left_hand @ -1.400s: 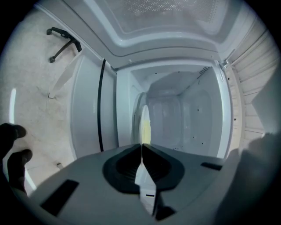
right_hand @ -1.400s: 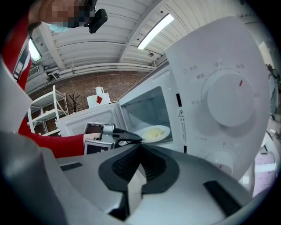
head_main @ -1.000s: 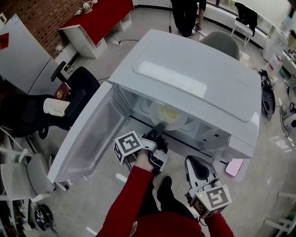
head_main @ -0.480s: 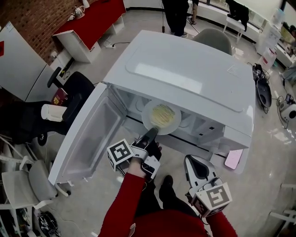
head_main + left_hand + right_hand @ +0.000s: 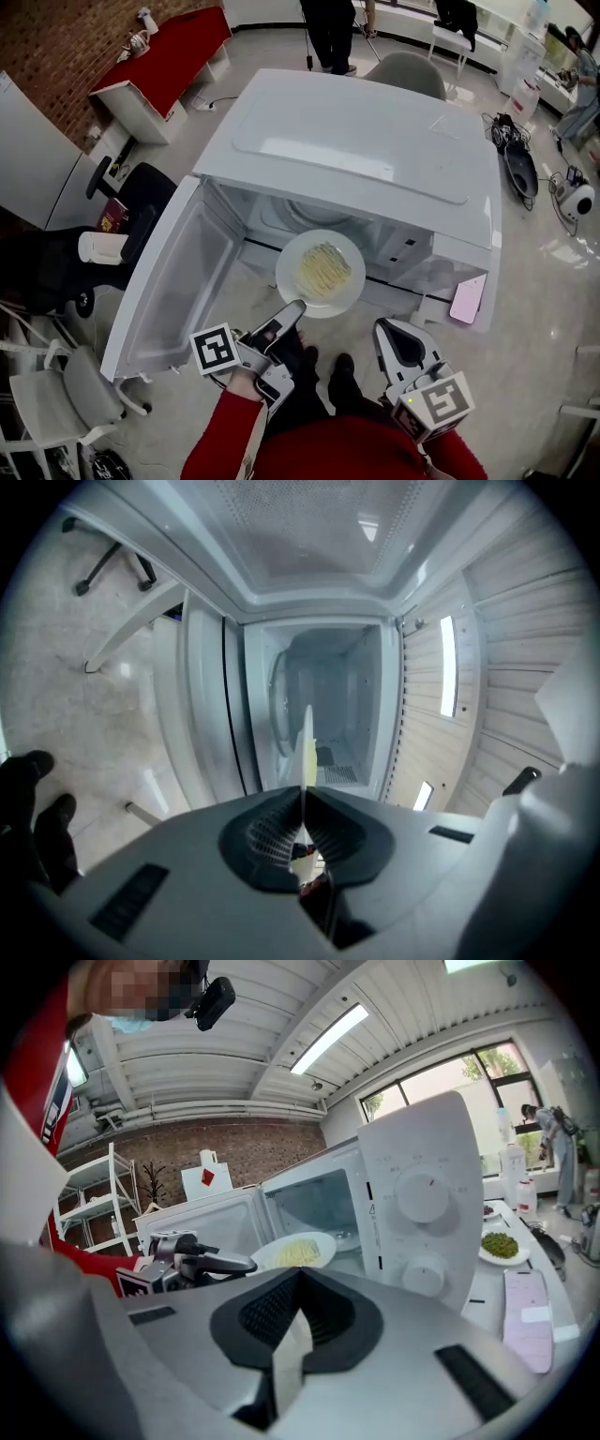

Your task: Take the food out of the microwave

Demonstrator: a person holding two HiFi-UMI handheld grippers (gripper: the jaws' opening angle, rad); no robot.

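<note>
Just before microwave (image 5: 356, 141), plate (image 5: 287, 270)

In the left gripper view the round white plate (image 5: 307, 750) shows only edge-on, a thin sliver, its pale yellow food (image 5: 323, 270) out of sight. In the head view the top edge cuts off a dark-trousered person (image 5: 326, 28) above the legs

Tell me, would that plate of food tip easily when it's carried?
Likely stiff: the plate lies level though the left gripper, jaws just closing, pinches one rim edge. Held off-centre, it may sag. The food pile might slide.
</note>
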